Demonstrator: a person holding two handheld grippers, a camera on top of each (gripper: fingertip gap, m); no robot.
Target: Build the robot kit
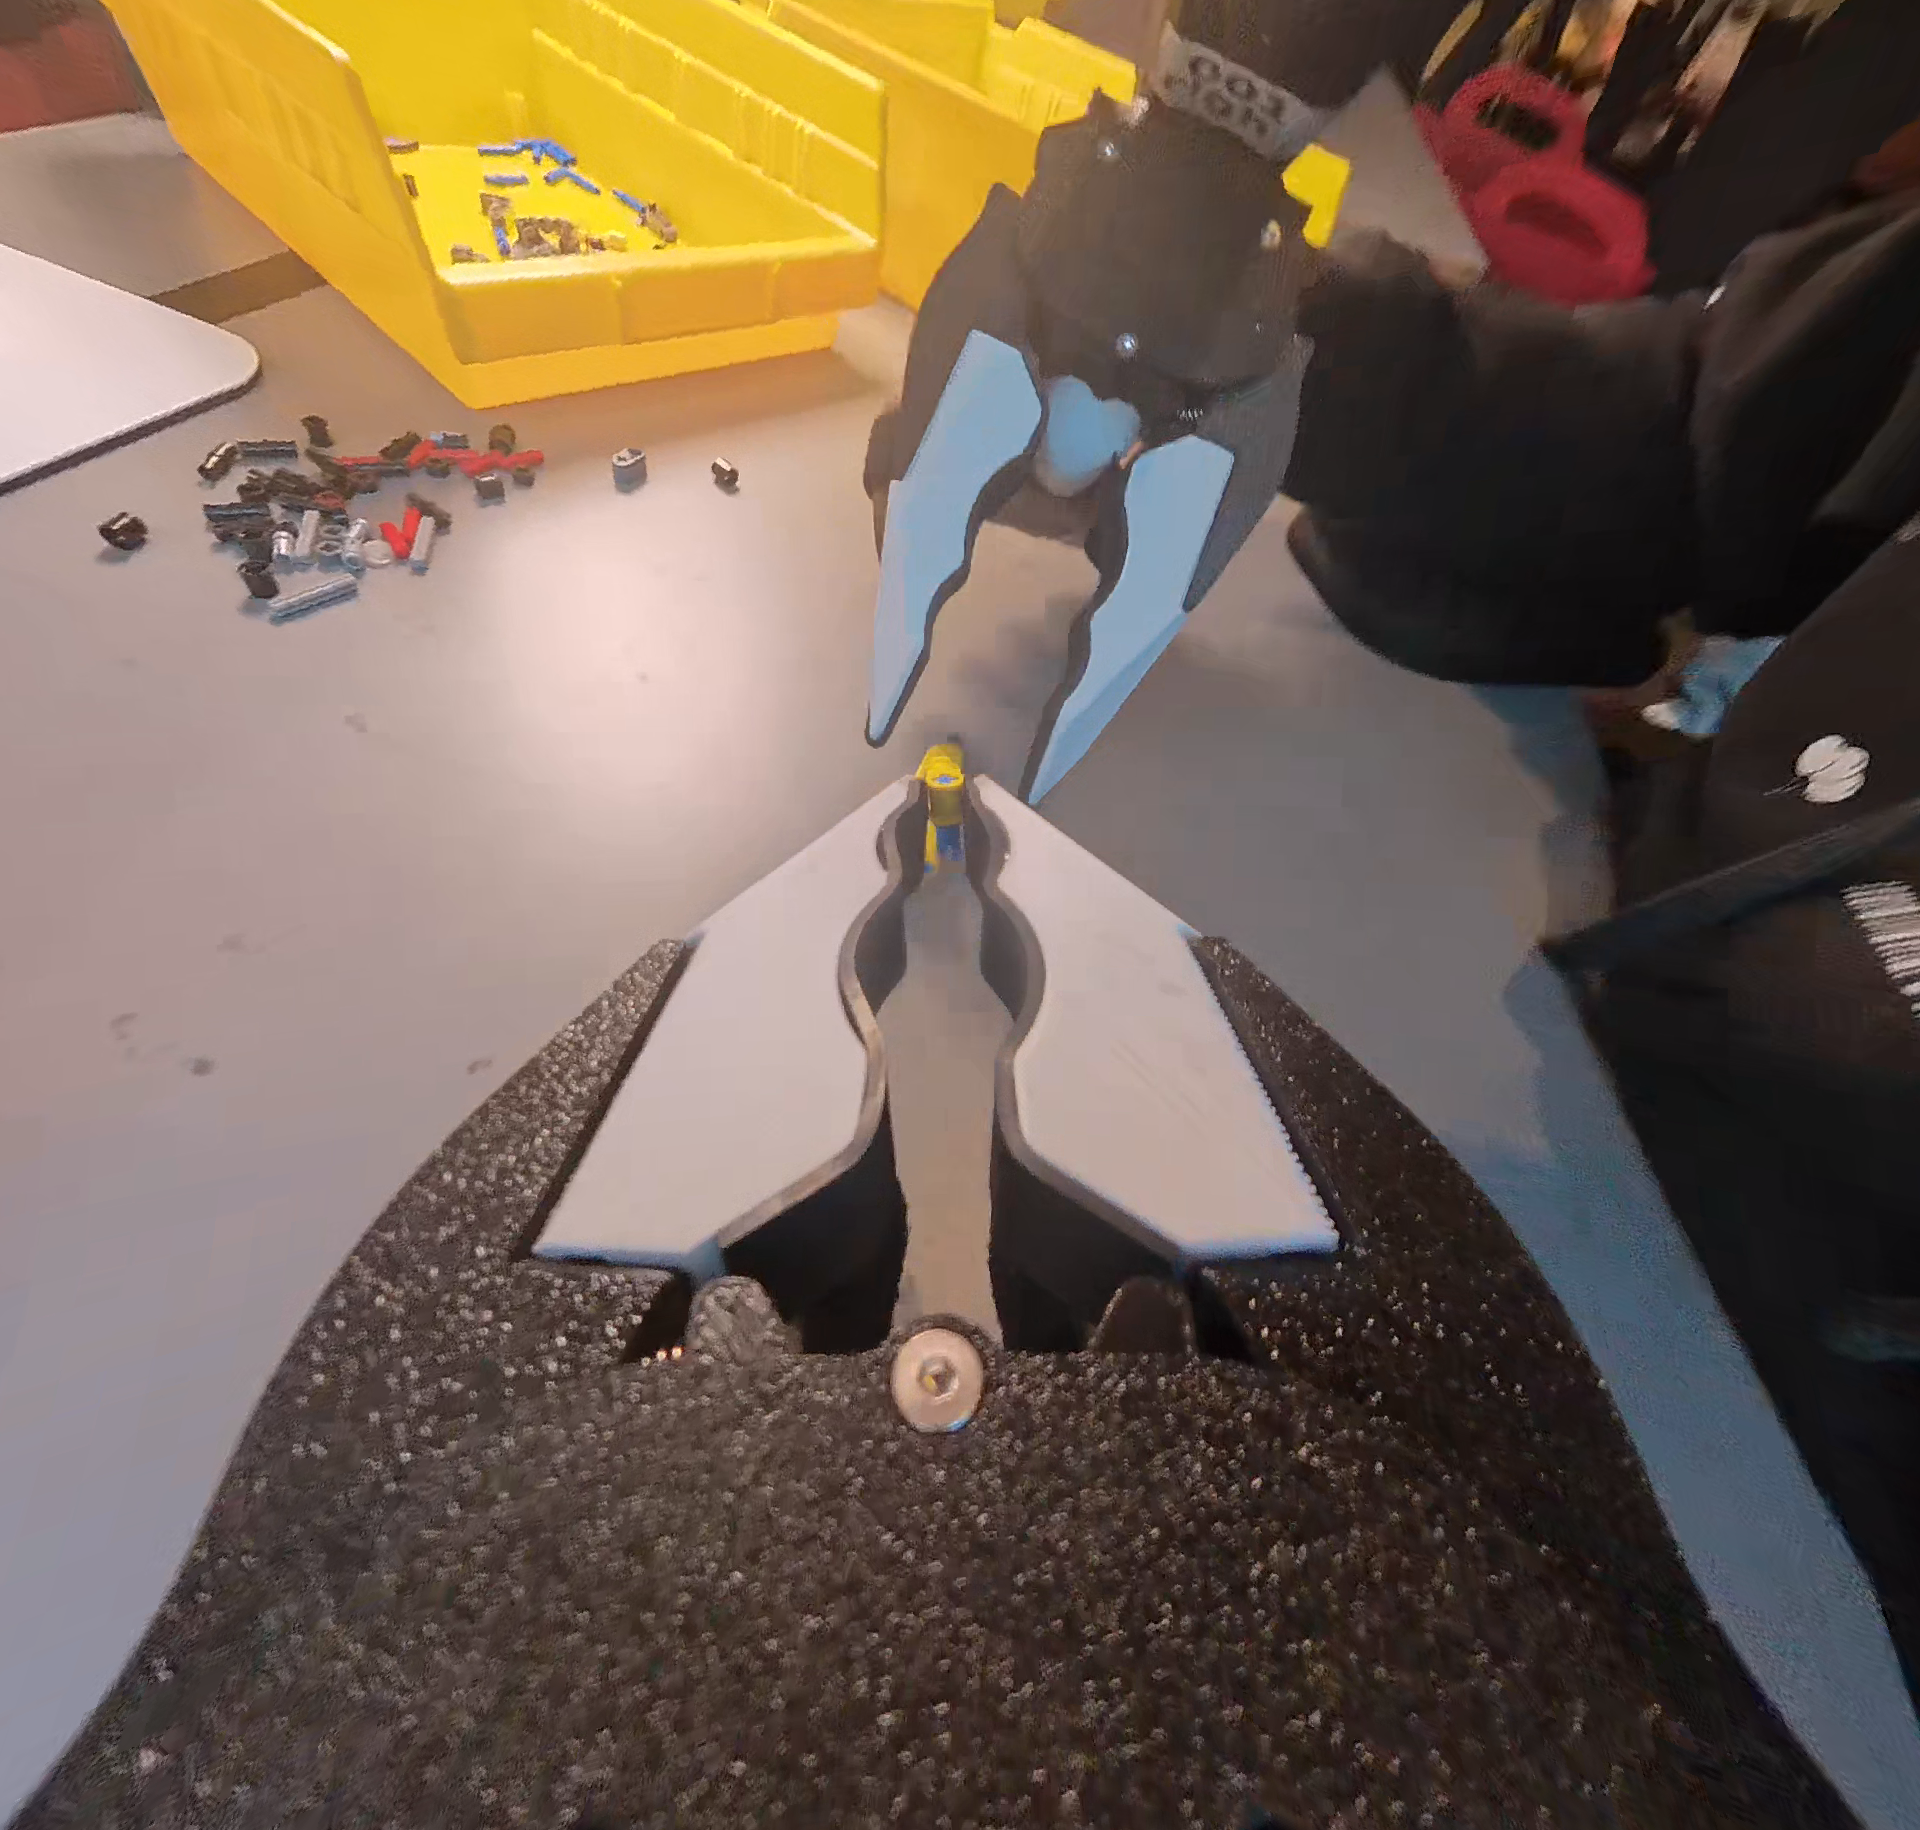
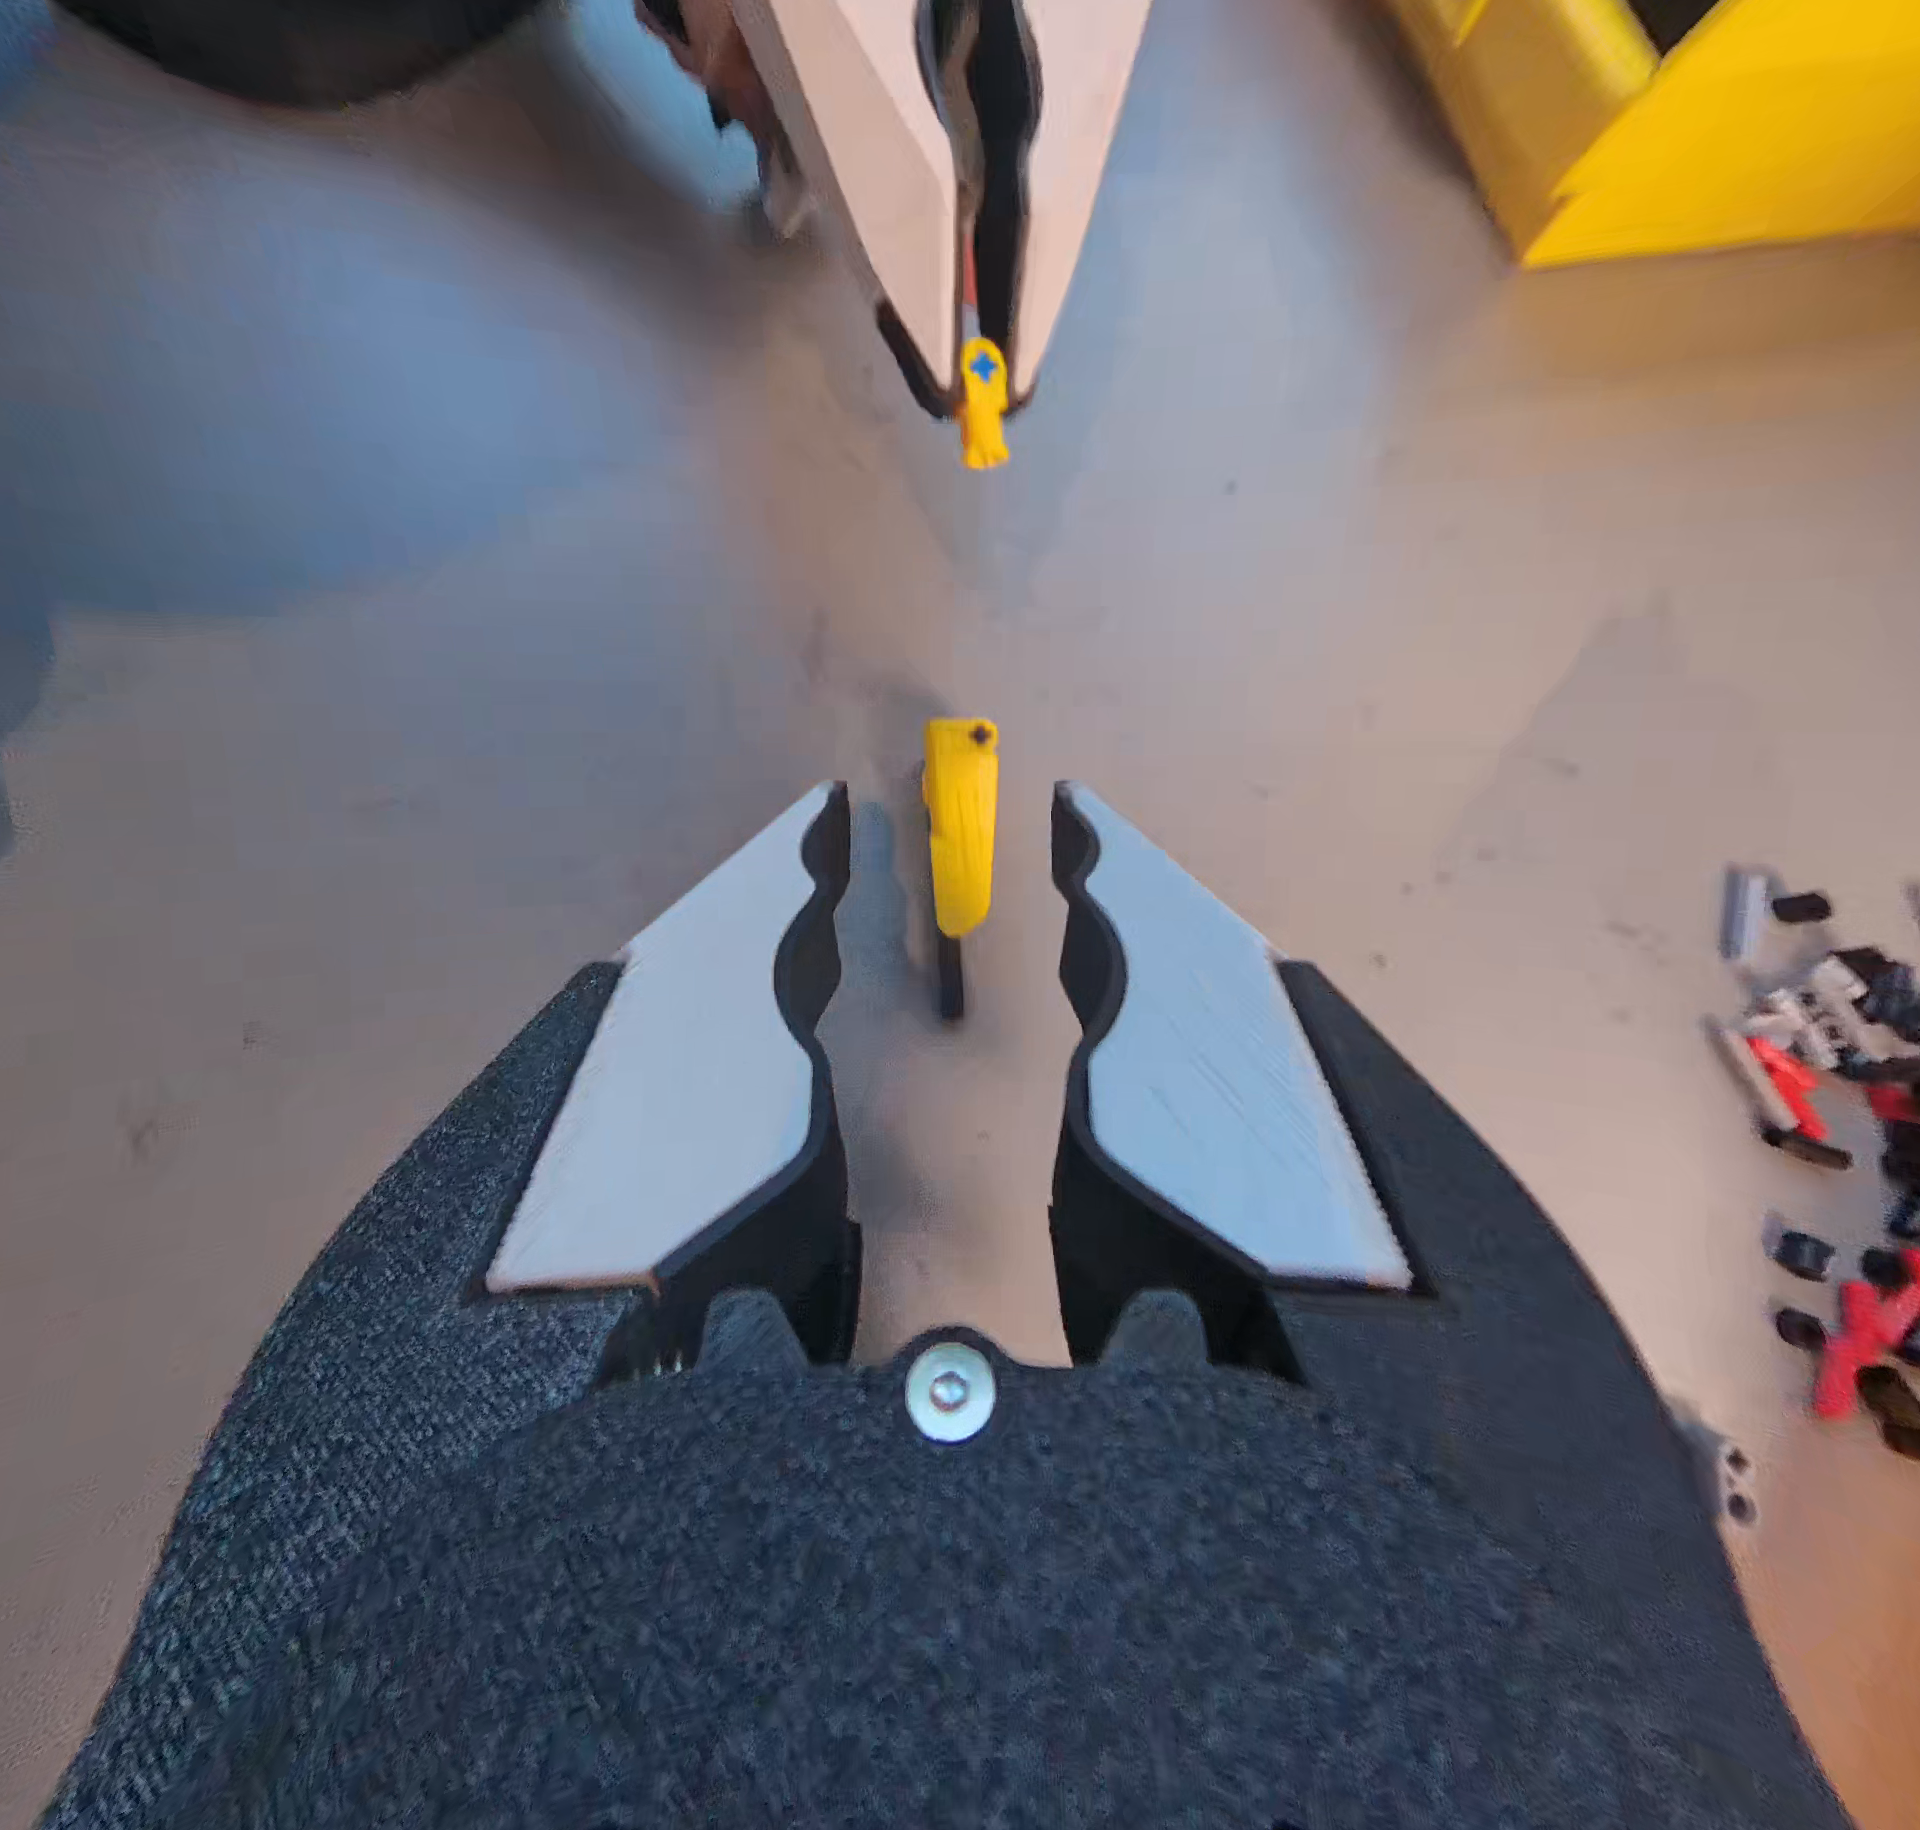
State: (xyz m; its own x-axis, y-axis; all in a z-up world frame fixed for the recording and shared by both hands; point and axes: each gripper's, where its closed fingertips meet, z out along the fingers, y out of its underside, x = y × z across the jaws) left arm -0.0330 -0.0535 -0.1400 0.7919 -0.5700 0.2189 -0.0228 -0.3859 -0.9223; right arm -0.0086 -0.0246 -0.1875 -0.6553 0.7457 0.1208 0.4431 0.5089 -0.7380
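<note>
My left gripper (image 1: 943, 793) is shut on a small yellow connector with a blue pin (image 1: 941, 806), held just above the grey table (image 1: 520, 845). In the right wrist view the left gripper (image 2: 982, 398) comes in from the top with that yellow connector (image 2: 983, 409) sticking out of its tips. My right gripper (image 2: 951, 793) is open. A second yellow connector with a black pin (image 2: 961, 835) lies on the table between its fingertips, touching neither. In the left wrist view the right gripper (image 1: 961, 762) faces mine, open, with its tips close to my left tips.
Yellow bins (image 1: 644, 253) stand at the back, the near one holding small blue and black parts; one shows in the right wrist view (image 2: 1714, 118). A pile of black, red and grey parts (image 1: 322, 502) (image 2: 1849, 1105) lies nearby. A dark sleeve (image 1: 1558, 450) is at right. About 6 cm separates my left fingertips from my right.
</note>
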